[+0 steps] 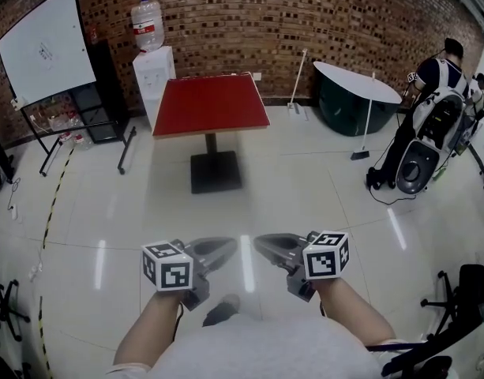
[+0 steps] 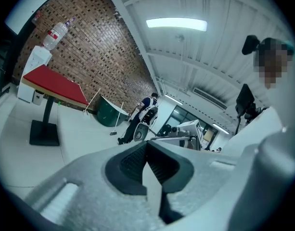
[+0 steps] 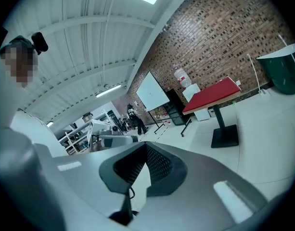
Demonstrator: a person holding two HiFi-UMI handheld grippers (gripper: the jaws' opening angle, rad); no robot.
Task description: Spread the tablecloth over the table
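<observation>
The left tool (image 1: 226, 247) and the right tool (image 1: 264, 247) are held side by side, low over the white floor (image 1: 320, 180). Each is seen with its jaws pressed together and nothing pinched between them. The red tablecloth (image 1: 210, 103) is found well ahead of both tools, laid flat on the pedestal worktop (image 1: 215, 172) and touched by neither. A water dispenser (image 1: 153, 73) is placed beyond the worktop, ahead and left of the left tool
</observation>
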